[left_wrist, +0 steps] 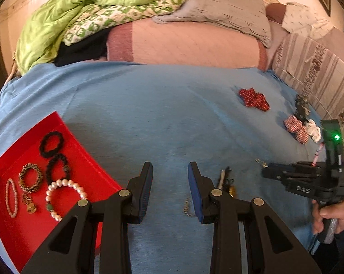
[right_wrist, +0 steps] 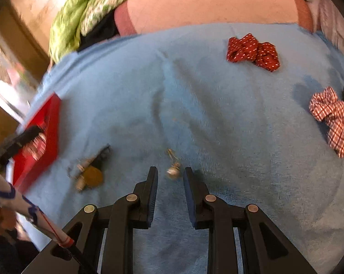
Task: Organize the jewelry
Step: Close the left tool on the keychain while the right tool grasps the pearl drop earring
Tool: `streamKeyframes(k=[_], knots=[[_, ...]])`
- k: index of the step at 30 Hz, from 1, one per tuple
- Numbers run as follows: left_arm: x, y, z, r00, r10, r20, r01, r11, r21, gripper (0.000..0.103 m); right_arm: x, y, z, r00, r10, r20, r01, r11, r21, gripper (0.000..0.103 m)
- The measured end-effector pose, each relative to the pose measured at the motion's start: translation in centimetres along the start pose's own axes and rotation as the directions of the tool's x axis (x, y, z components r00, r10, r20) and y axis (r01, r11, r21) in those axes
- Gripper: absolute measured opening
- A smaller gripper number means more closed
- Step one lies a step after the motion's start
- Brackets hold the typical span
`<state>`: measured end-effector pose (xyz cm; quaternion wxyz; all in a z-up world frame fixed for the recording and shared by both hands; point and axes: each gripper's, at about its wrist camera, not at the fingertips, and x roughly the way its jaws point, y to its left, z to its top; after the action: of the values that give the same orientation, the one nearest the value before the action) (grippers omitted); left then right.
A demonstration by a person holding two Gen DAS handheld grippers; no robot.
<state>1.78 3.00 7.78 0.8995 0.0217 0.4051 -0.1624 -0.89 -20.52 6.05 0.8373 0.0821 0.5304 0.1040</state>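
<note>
A red tray (left_wrist: 80, 157) lies at the left on the blue cloth and holds a pearl bracelet (left_wrist: 63, 196), two black bands (left_wrist: 51, 143), a beaded bracelet (left_wrist: 30, 177) and a pink bracelet (left_wrist: 11, 197). My left gripper (left_wrist: 170, 171) is open and empty beside the tray. A thin chain (left_wrist: 187, 207) lies by its right finger. A small heap of jewelry (left_wrist: 226, 180) lies just right of it. My right gripper (right_wrist: 170, 173) is open, its fingertips either side of a small pearl earring (right_wrist: 172, 172) on the cloth. The heap (right_wrist: 89, 173) and the tray (right_wrist: 50, 123) show to its left.
A red dotted scrunchie (right_wrist: 252, 51) and a red checked scrunchie (right_wrist: 332, 116) lie at the right on the cloth (left_wrist: 149, 105). More scrunchies (left_wrist: 309, 125) lie near the right edge. A pink pillow (left_wrist: 190, 43), a green quilt (left_wrist: 80, 6) and a grey pillow (left_wrist: 224, 6) are behind.
</note>
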Motion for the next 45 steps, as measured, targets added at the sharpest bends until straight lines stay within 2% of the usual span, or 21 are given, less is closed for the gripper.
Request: streamKeyframes(k=[1,3,4,8,11,18,24,27,31,34,40,45], knots=[[0.0,-0.2,-0.2,1.000,-0.008,-0.004,0.008,1.000,0.007,0.030,0.0,0.2,0.0,1.000,-0.017,0.001,0.017,1.000,-0.020,0.024],[0.2,-0.7,-0.4,0.999,-0.041,-0.024,0.042,0.999,0.031,0.030,0.0,0.6,0.0,0.998,-0.064,0.002,0.064,0.997,-0.049,0.012],[0.3,-1.0,-0.6,0.998,-0.059,-0.034,0.061,0.997,0.041,0.030,0.1,0.6,0.0,0.998,-0.065,0.004,0.065,0.997,-0.052,0.012],[0.6,-2.4,-1.2,0.986,-0.149,-0.077,0.155,0.984,0.083,0.030,-0.8,0.2,0.1,0.999,-0.037,0.034,0.038,0.999,-0.027,0.012],[1.2,-3.3,-1.6,0.979,-0.175,-0.105,0.186,0.977,0.108,0.030,-1.9,0.0,0.2,0.997,0.021,0.076,-0.020,1.000,-0.007,0.012],[4.2,-5.4,-2.2,0.974,-0.133,-0.181,0.163,0.974,0.160,0.030,-2.7,0.7,0.4,0.992,0.070,0.102,-0.069,0.998,-0.016,0.012],[6.3,-6.4,-2.3,0.972,-0.098,-0.214,0.139,0.973,0.183,0.030,-2.9,1.0,0.6,0.990,0.093,0.108,-0.093,0.996,-0.007,0.012],[6.9,-6.4,-1.9,0.969,-0.116,-0.218,0.153,0.975,0.160,0.014,-2.8,0.8,0.6,0.989,0.102,0.107,-0.102,0.995,-0.006,0.012],[5.7,-5.3,-0.9,0.973,-0.157,-0.167,0.177,0.978,0.109,0.014,-3.1,0.8,0.8,0.987,0.118,0.113,-0.118,0.993,-0.003,0.012],[4.0,-3.8,0.1,0.980,-0.183,-0.080,0.187,0.981,0.052,0.014,-3.5,0.9,0.9,0.983,0.129,0.127,-0.129,0.992,-0.006,0.012],[1.5,-1.7,1.4,0.988,-0.142,0.055,0.142,0.990,-0.002,0.014,-4.0,1.7,1.1,0.977,0.150,0.151,-0.148,0.989,-0.023,0.012],[1.2,-1.8,1.5,0.989,-0.130,0.065,0.129,0.992,0.010,0.014,-4.2,2.5,1.2,0.973,0.162,0.163,-0.157,0.987,-0.041,0.012]])
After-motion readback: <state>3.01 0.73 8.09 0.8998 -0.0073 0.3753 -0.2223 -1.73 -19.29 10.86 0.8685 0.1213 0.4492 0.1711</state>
